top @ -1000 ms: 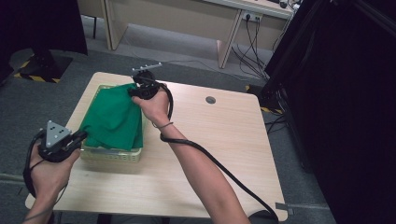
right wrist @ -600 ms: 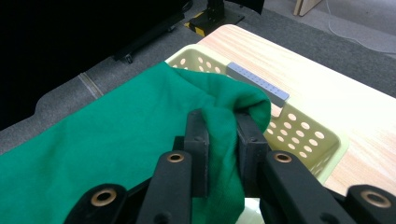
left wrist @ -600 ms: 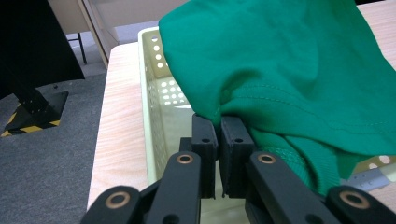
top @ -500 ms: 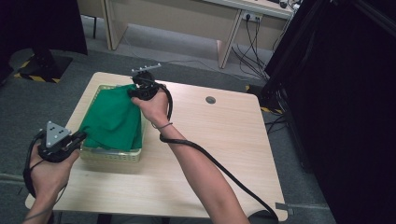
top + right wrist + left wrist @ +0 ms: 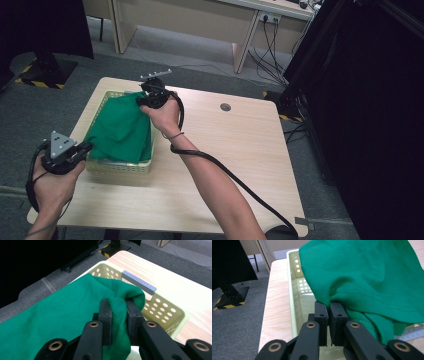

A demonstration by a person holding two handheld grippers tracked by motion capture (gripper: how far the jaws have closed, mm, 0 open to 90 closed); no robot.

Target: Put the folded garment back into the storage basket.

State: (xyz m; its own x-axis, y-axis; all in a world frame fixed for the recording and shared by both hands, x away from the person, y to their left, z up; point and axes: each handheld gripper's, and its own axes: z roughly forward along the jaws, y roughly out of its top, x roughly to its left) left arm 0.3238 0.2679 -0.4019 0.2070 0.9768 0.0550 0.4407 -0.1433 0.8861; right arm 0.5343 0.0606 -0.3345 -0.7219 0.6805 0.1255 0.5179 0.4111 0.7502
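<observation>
A green cloth (image 5: 120, 130) is stretched over a pale yellow perforated basket (image 5: 120, 167) on the left part of the table. At the basket's near left corner, my left gripper (image 5: 87, 147) is shut on the cloth. In the left gripper view its jaws (image 5: 329, 305) pinch the cloth's (image 5: 367, 272) hemmed edge just above the basket's wall (image 5: 295, 290). My right gripper (image 5: 142, 100) holds the far end at the basket's far right corner. In the right gripper view its jaws (image 5: 119, 303) are shut on a thick fold of the cloth (image 5: 62, 312).
A grey bar (image 5: 138, 282) lies along the basket's rim (image 5: 162, 307). The wooden table (image 5: 235, 150) has a round cable hole (image 5: 225, 107) at its far right. The right gripper's cable trails over the front edge. Grey carpet, a desk and cables lie beyond the table.
</observation>
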